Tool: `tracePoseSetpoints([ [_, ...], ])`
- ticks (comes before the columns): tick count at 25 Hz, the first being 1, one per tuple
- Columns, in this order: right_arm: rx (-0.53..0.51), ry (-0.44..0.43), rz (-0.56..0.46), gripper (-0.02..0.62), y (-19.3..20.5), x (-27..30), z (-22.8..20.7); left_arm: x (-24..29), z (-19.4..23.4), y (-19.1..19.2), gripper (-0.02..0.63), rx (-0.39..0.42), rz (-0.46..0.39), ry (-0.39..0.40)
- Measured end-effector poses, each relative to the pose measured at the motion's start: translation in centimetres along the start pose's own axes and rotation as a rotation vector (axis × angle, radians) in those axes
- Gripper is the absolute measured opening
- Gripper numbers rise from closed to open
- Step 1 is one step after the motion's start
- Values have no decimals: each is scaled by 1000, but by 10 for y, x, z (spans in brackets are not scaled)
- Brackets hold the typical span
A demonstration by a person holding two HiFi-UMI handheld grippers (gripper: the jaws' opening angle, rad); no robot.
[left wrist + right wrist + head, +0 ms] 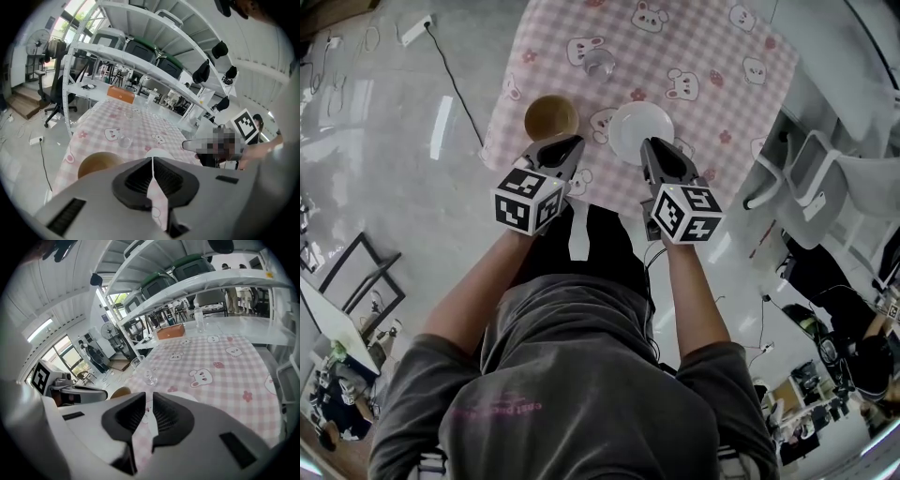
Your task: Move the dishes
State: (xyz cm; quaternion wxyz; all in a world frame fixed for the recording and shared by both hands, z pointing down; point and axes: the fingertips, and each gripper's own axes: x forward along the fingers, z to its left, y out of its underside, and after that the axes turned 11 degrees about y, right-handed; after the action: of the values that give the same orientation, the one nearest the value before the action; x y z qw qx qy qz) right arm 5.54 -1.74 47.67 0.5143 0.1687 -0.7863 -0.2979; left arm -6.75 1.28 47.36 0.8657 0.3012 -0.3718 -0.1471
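Note:
A brown bowl (551, 116) and a white plate (637, 127) sit side by side on the near part of the pink checked tablecloth (703, 37). My left gripper (572, 142) hovers at the bowl's near edge, shut with nothing in it. In the left gripper view its jaws (152, 161) meet, with the brown bowl (96, 164) to their left and the plate (159, 152) just beyond. My right gripper (652, 145) overlaps the plate's near rim. Its jaws (151, 397) keep a narrow gap showing only cloth, and the plate (187, 397) peeks out just past them.
A clear glass (600, 64) stands farther back on the cloth, and an orange box (121, 95) lies at the far end. White shelving (825, 178) runs along the table's right side. A cable (450, 75) trails over the floor on the left.

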Motion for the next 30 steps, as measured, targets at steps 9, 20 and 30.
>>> tracePoseSetpoints([
  [9,-57,-61,38,48,8,29,49,-39,34,14,2,-30,-39,-42],
  [20,-105,-121,96,48,19,63,93,-76,67,27,2,-76,-89,-63],
  [30,-129,-119,147,48,32,95,107,-97,90,37,2,-107,-149,-72],
])
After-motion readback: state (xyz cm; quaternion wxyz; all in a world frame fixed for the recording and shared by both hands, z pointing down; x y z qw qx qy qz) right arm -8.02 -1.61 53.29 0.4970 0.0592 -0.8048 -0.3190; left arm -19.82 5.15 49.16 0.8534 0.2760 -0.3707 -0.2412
